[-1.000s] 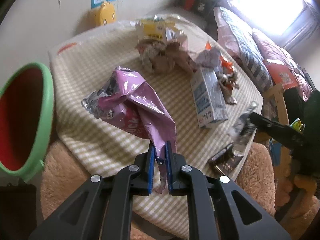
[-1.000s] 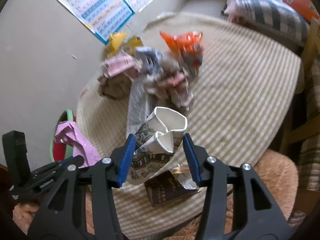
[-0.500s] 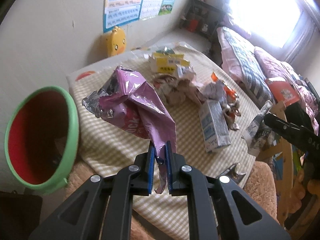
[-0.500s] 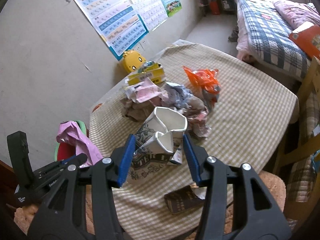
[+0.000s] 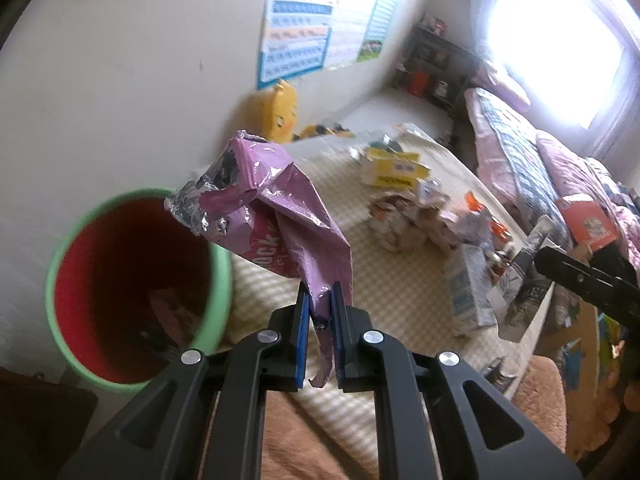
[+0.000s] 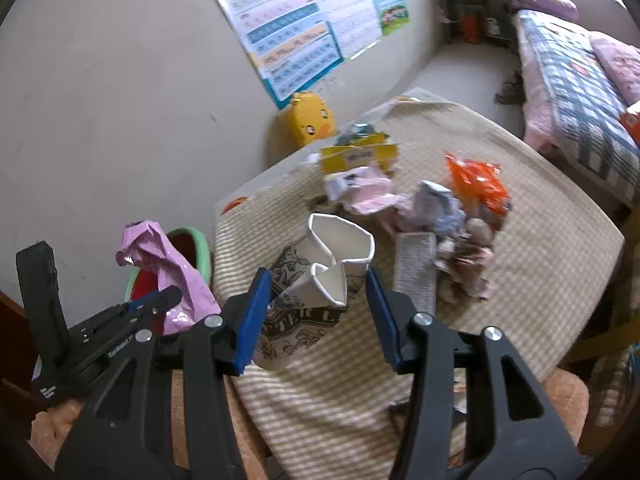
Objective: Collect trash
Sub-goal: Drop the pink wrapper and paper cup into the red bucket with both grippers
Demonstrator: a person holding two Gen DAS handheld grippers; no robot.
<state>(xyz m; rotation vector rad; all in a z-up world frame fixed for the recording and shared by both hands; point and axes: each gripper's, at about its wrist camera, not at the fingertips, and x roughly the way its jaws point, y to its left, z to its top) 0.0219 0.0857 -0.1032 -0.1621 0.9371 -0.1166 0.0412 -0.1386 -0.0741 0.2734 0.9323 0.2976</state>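
Carrying trash binward: left gripper pinched a wrapper; right gripper squeezed a cup; beyond both jaws, litter remained uncollected.

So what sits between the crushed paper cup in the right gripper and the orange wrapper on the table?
In the right wrist view, a grey carton and crumpled wrappers lie between the paper cup and the orange wrapper.
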